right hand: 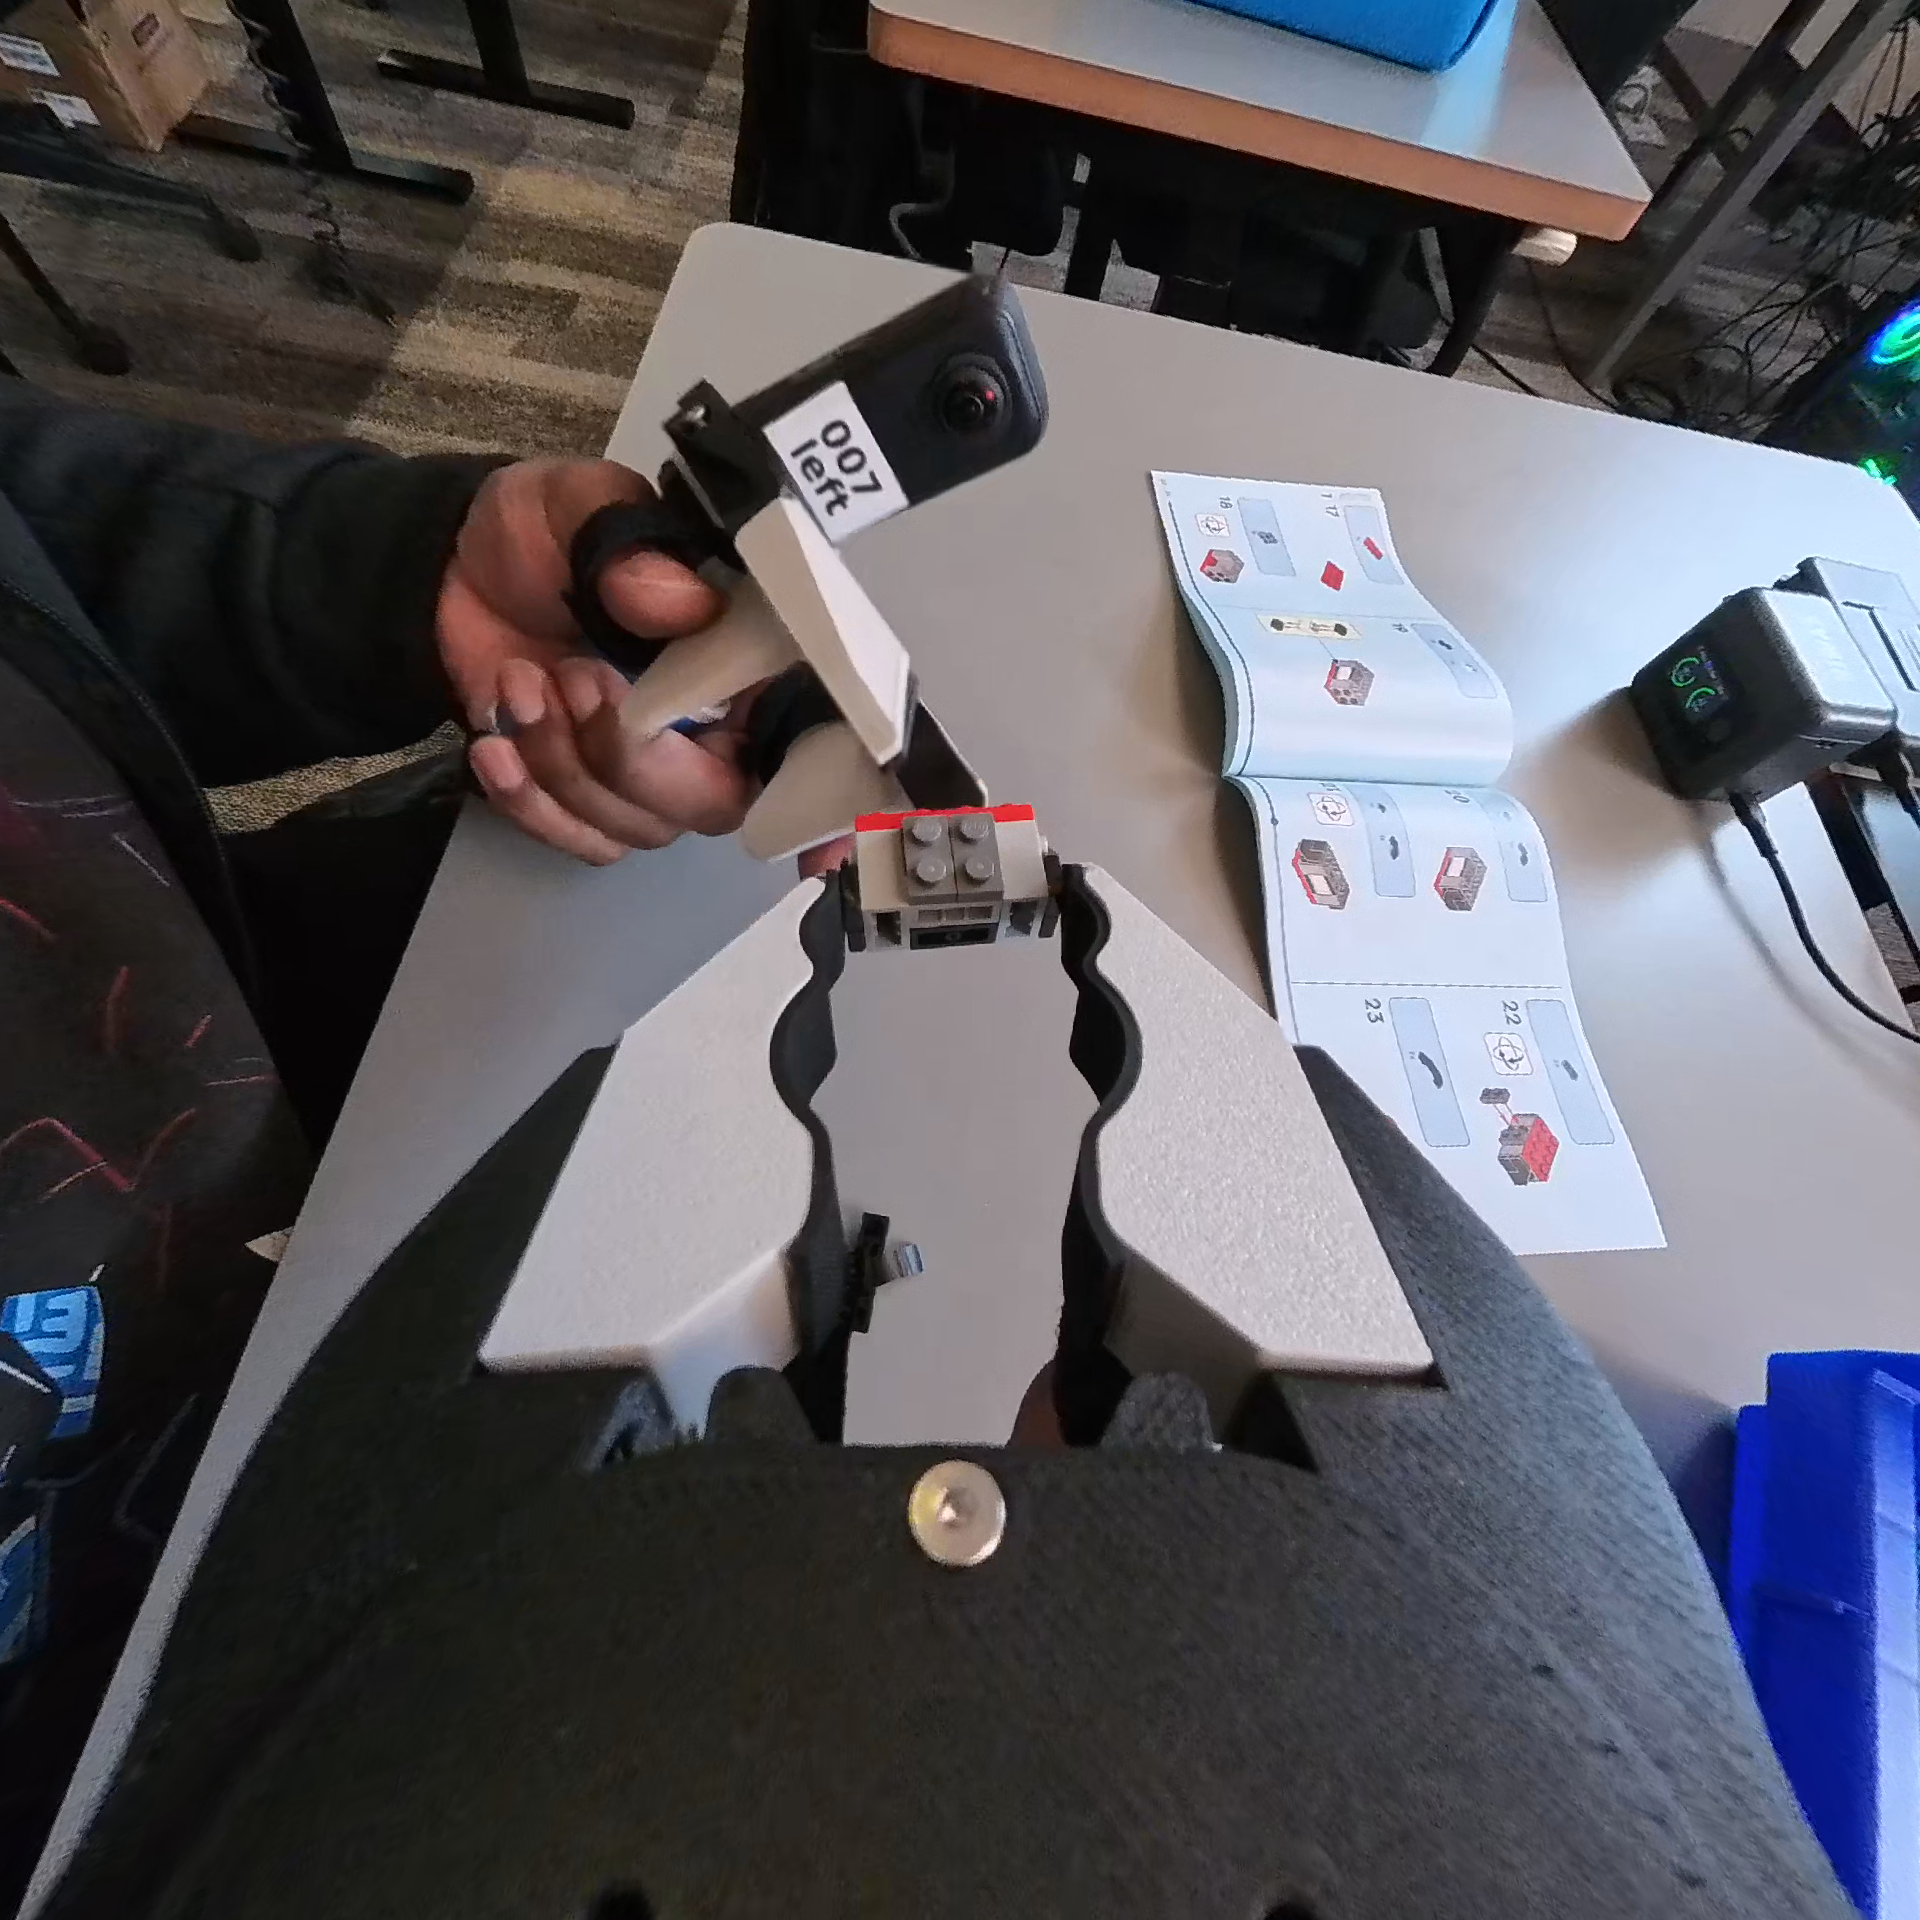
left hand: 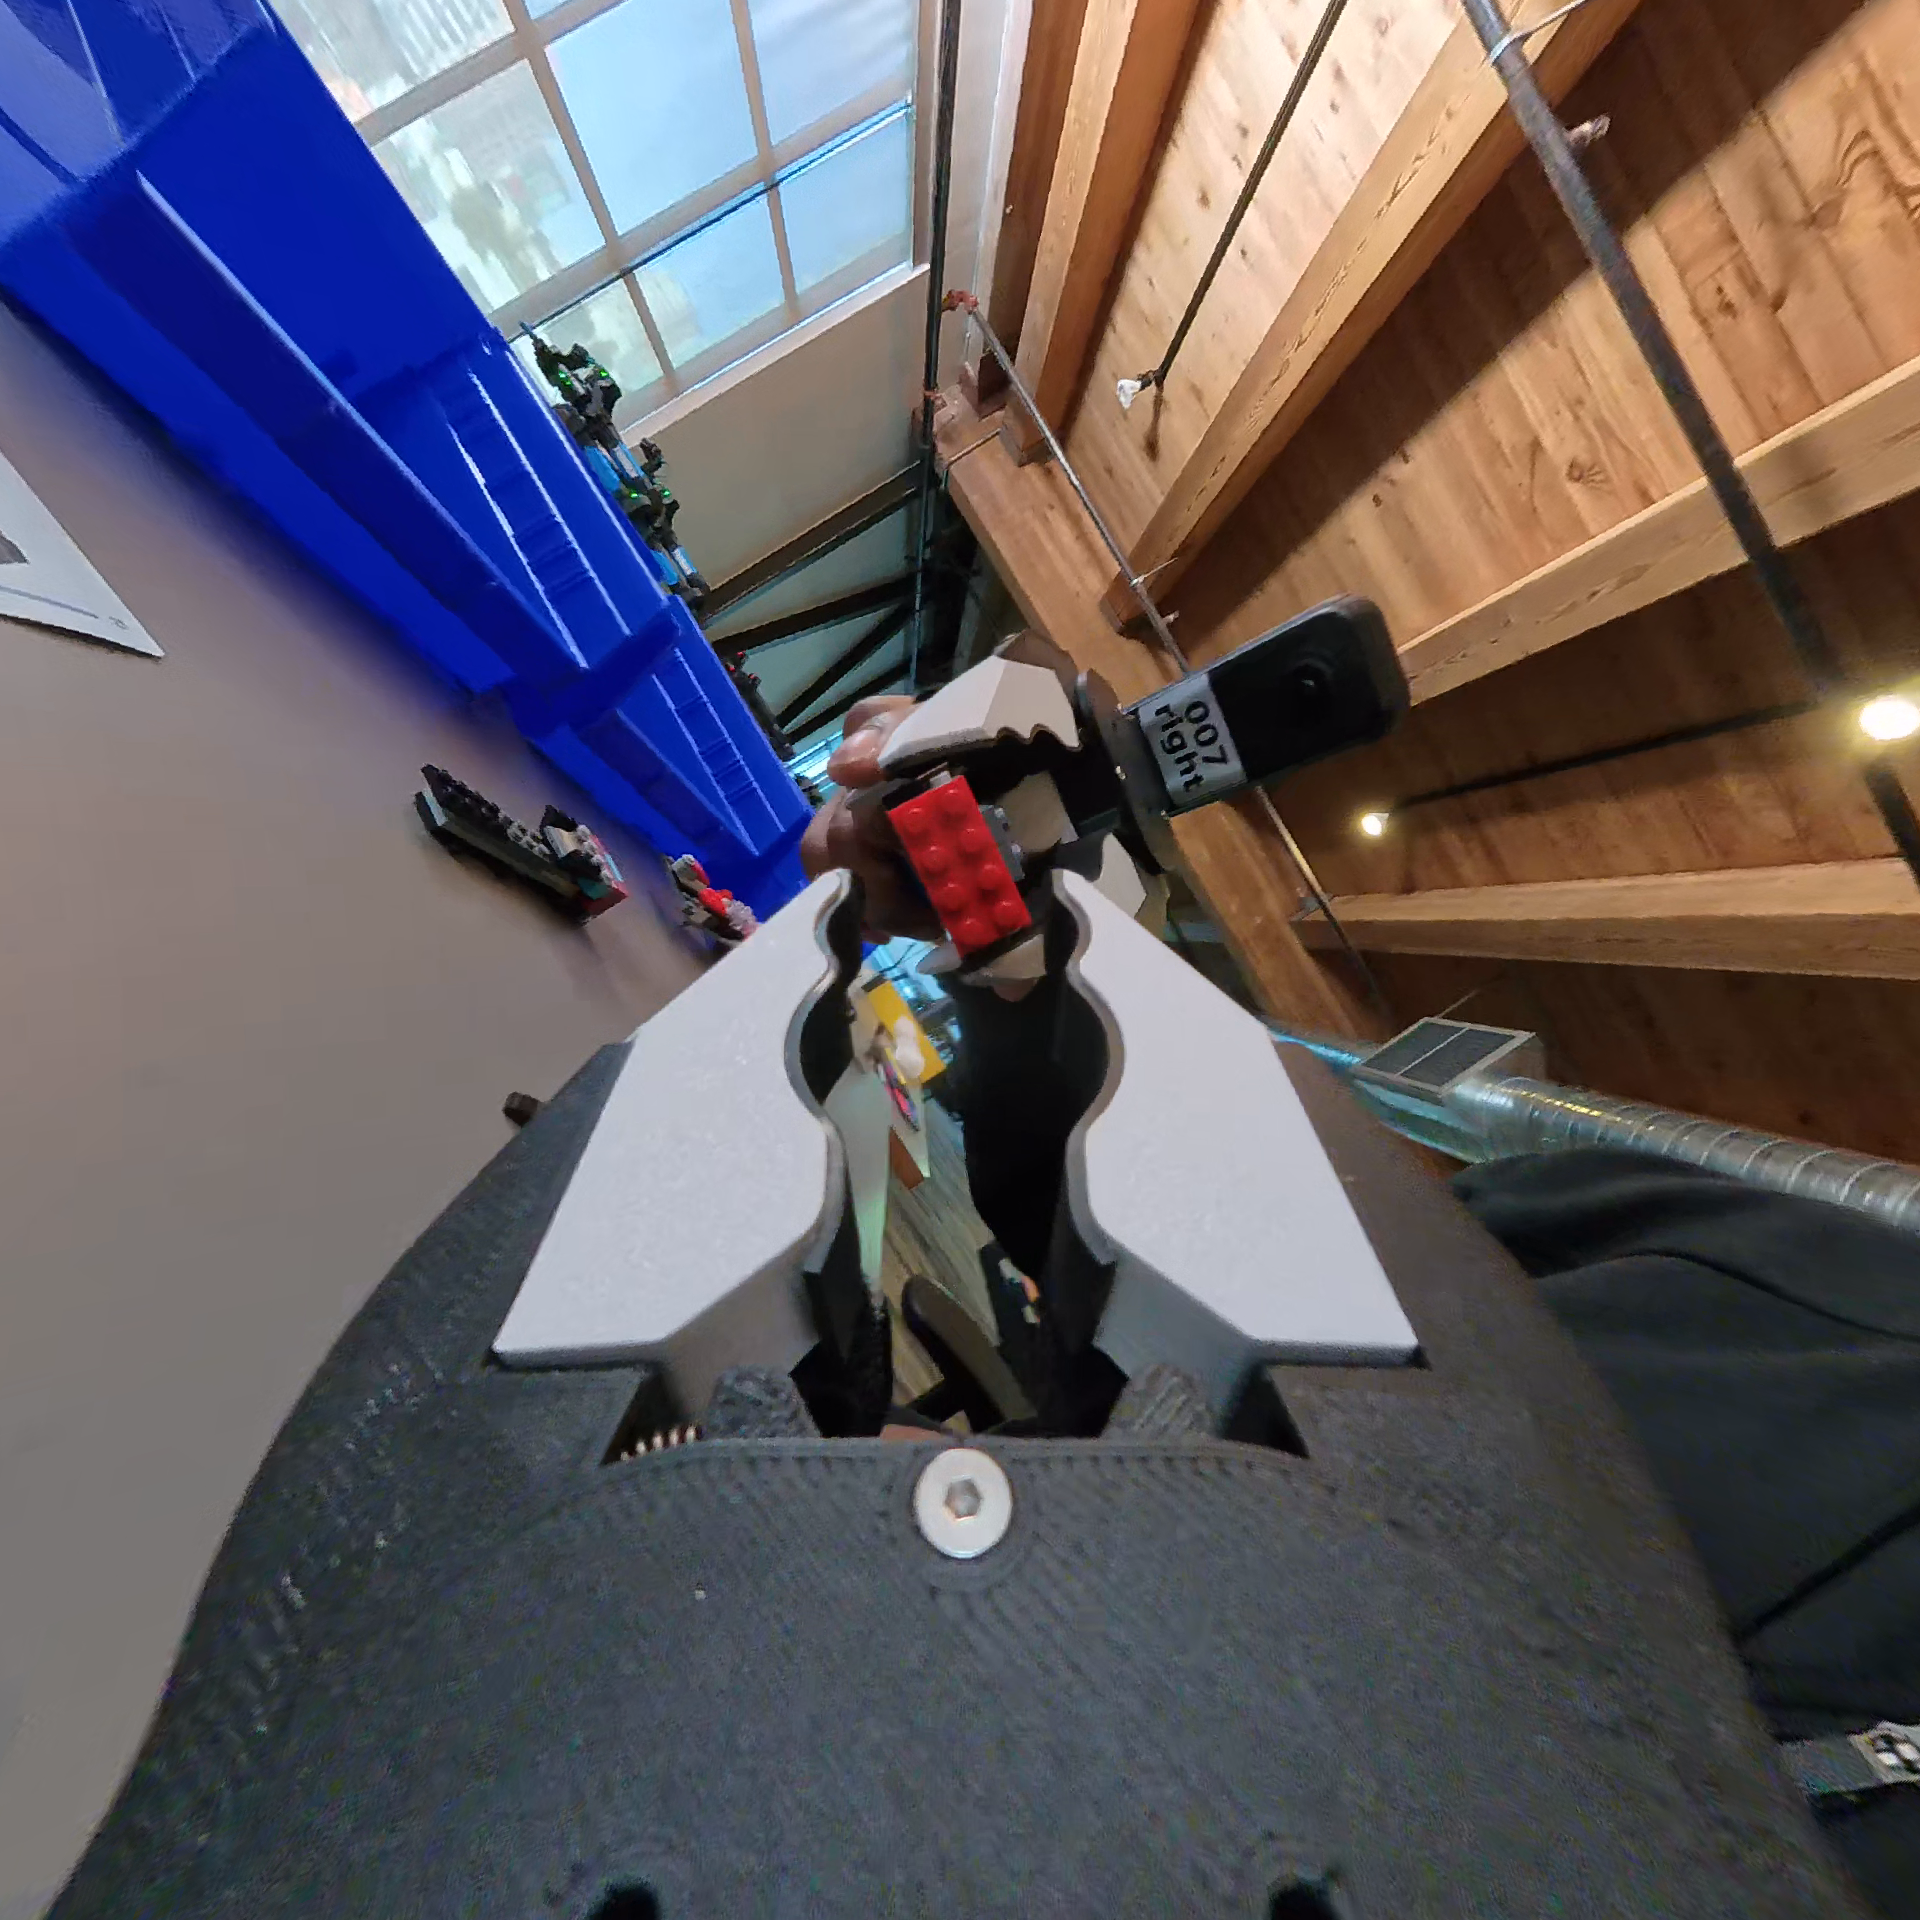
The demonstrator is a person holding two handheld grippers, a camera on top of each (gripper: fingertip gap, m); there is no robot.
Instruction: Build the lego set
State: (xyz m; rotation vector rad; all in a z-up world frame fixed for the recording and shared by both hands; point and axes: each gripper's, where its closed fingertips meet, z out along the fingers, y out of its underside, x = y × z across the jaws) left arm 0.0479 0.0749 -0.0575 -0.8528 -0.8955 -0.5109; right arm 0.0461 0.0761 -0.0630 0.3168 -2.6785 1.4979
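Daylight floods my left view through the tall gridded window (left hand: 665, 187); edges bend fisheye-wise, and my near black housings blur

The lego block (right hand: 948, 878) at mid-frame is smooth glossy plastic, red and grey. The right gripper (right hand: 948, 894) has matt grey fingers (right hand: 675, 1164) on a rough black printed body. At right lies a paper instruction booklet (right hand: 1392, 831) on the smooth matt table (right hand: 1039, 436).

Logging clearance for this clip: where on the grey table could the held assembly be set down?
Bare table lies beneath the right gripper, left of the instruction booklet. Another free patch sits beyond the booklet. The right edge is crowded by the black charger and blue bin.
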